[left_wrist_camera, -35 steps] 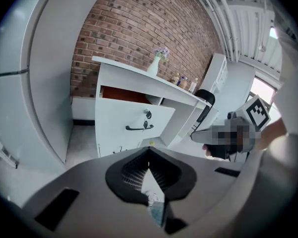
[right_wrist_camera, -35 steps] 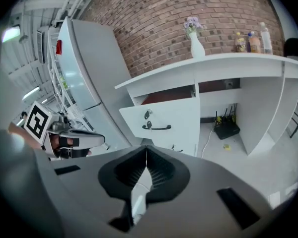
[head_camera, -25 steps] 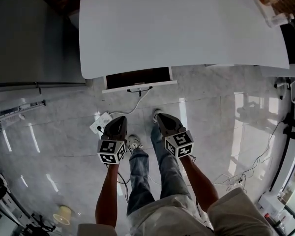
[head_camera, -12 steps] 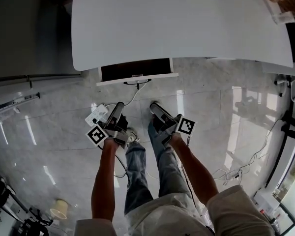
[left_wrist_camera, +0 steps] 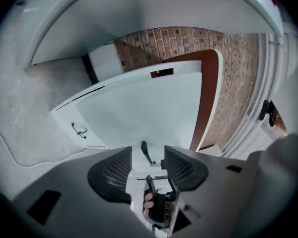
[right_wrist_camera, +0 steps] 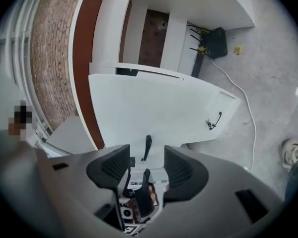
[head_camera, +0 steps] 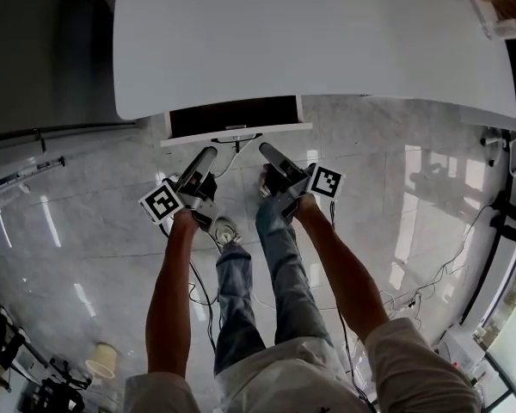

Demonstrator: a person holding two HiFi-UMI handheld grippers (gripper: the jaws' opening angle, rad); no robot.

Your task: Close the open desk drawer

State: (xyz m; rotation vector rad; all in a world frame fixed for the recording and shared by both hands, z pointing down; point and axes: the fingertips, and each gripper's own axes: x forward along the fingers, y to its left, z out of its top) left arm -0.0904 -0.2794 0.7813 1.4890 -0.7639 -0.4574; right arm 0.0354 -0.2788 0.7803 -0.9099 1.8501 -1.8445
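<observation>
Left gripper [head_camera: 206, 155] and right gripper [head_camera: 268, 151] both hang released, jaws wide apart with nothing between them, side by side just short of the open white-fronted desk drawer [head_camera: 234, 132], which juts out at the near edge of the white desk top [head_camera: 310, 33].

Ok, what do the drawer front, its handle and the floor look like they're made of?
Drawer front: smooth matte white panel, no grain, probably painted or laminated board. Handle: thin dark curved bar, likely metal, too small to be sure. Floor: glossy pale tile with faint veining, mirroring lights; stone or stone-look.
</observation>
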